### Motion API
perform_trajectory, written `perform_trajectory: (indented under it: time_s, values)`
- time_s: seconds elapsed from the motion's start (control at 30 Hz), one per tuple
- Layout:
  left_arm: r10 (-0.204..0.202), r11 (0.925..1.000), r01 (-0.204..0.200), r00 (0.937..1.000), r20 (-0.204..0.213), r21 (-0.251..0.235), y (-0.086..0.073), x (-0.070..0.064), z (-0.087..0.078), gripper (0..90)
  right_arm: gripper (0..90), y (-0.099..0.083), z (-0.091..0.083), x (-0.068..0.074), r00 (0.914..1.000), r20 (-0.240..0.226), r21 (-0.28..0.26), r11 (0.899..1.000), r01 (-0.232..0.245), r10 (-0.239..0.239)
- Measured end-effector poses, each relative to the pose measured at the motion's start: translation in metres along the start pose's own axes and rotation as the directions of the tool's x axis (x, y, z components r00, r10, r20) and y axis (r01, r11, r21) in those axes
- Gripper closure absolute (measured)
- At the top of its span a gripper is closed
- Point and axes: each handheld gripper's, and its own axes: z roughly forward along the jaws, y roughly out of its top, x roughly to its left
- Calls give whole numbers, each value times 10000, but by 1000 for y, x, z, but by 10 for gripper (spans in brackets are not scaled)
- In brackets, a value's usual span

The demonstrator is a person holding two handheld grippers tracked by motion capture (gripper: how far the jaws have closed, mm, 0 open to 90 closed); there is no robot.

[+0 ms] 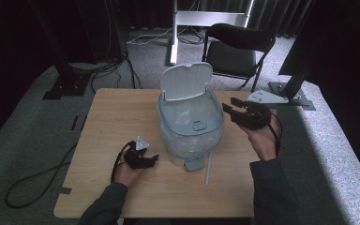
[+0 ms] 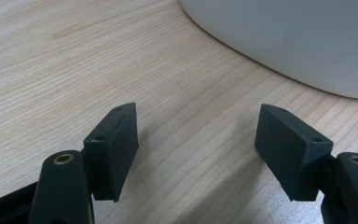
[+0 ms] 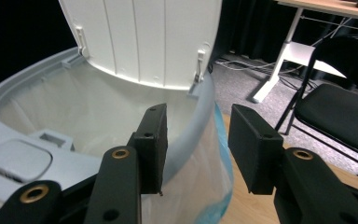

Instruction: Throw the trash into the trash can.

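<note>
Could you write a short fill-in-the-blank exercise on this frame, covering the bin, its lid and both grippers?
1. The lid of the bin stands ____.
2. The right gripper has its jaws on either side of the bin's ____.
3. The left gripper is open, low over the wooden ____, with nothing between its jaws.
4. Behind the table stands a black folding ____.

Missing words: open; rim; table; chair
</note>
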Motion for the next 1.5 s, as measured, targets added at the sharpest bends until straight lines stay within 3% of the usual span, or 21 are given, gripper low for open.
perform_trajectory:
  time_s: [0.6, 1.5]
  values:
    - [2, 10000, -2, 10000, 0, -1, 0, 0, 0, 302, 551, -34, -13, -9, 9992, 312, 299, 9992, -260, 251]
    - [-8, 10000, 8, 10000, -3, -10, 0, 0, 0, 302, 514, -87, -1, -8, 9981, 206, 1103, 9921, -596, 577]
